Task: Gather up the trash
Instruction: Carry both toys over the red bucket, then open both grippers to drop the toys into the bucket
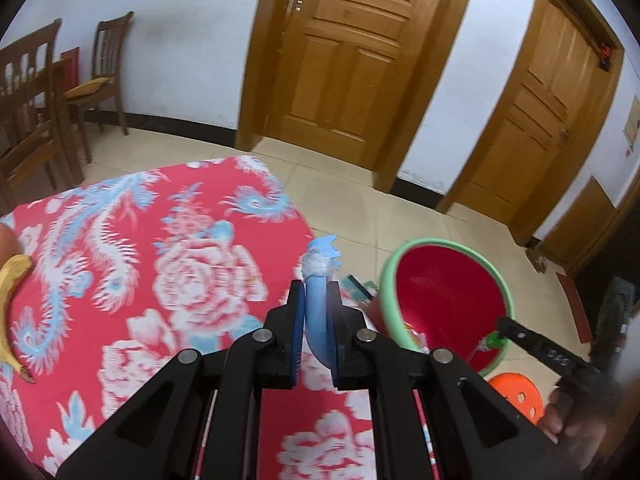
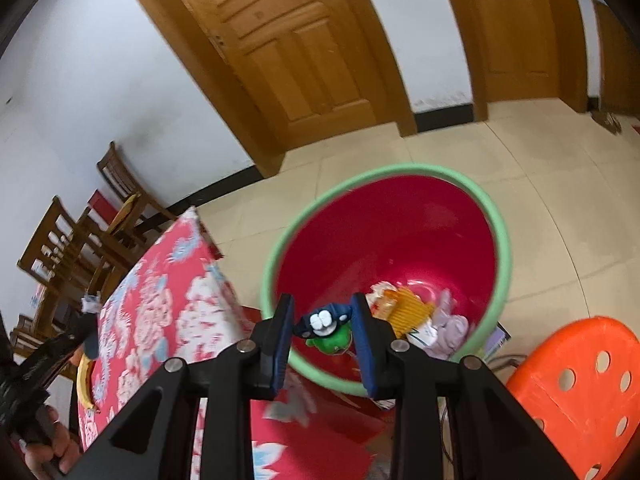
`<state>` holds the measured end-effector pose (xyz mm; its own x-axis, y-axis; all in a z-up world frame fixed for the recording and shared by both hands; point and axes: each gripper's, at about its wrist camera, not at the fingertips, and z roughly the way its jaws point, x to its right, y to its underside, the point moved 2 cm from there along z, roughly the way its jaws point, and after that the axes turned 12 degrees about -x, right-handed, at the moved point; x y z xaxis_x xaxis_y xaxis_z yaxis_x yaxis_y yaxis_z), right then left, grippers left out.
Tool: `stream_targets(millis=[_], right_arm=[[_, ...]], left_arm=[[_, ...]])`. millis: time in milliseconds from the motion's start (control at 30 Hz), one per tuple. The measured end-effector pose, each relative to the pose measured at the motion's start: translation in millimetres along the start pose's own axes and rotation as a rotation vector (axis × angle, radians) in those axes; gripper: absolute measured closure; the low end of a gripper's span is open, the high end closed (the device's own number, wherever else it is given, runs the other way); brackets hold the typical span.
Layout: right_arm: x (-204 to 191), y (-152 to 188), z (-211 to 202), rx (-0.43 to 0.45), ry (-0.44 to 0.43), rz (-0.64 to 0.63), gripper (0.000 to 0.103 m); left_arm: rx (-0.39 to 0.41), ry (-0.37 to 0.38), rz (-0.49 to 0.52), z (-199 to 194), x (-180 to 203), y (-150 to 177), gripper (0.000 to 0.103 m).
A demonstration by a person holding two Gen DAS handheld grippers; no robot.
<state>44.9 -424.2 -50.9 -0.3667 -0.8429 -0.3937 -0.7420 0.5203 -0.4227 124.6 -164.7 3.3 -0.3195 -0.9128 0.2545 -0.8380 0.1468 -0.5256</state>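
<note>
Your left gripper [image 1: 316, 300] is clamped tight on a curved light-blue plastic piece [image 1: 316, 320] with a white fuzzy band and a jagged blue tip. It hangs over the right edge of the table, above the red floral tablecloth [image 1: 140, 260]. A banana peel [image 1: 12, 308] lies on the cloth at the far left of the left wrist view, with something skin-coloured just above it at the frame edge; too little shows to say what.

Your right gripper [image 2: 322, 320] holds a small green and dark-blue toy [image 2: 326, 326] with white eyes. The pads sit a little apart and press on the toy from both sides. The toy is over the open mouth of the red bucket [image 2: 384, 220] with the green rim, which stands on the tiled floor just beside the table.

In the bucket bottom: a yellow ridged wrapper [image 2: 412, 308], pale lilac crumpled material [image 2: 452, 328], and some white scraps too blurred to name.

An orange perforated stool [image 2: 580, 368] stands just right of the bucket. Some flat papers poke out from under the bucket's edge. Your hand [image 2: 48, 440] on the left gripper's handle shows at lower left of the right wrist view.
</note>
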Motion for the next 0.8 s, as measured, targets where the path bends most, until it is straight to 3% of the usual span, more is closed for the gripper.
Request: stream_targets(millis=[300, 800], right_arm=[[40, 0, 6, -0.022, -0.005, 0.082, 0.070], [67, 6, -11, 0.002, -0.020, 0.087, 0.064]], left_arm=[[-0.046, 0.028, 0.064, 20, 40, 2, 0.093], [-0.157, 0.100, 0.203, 74, 115, 11, 0.093]])
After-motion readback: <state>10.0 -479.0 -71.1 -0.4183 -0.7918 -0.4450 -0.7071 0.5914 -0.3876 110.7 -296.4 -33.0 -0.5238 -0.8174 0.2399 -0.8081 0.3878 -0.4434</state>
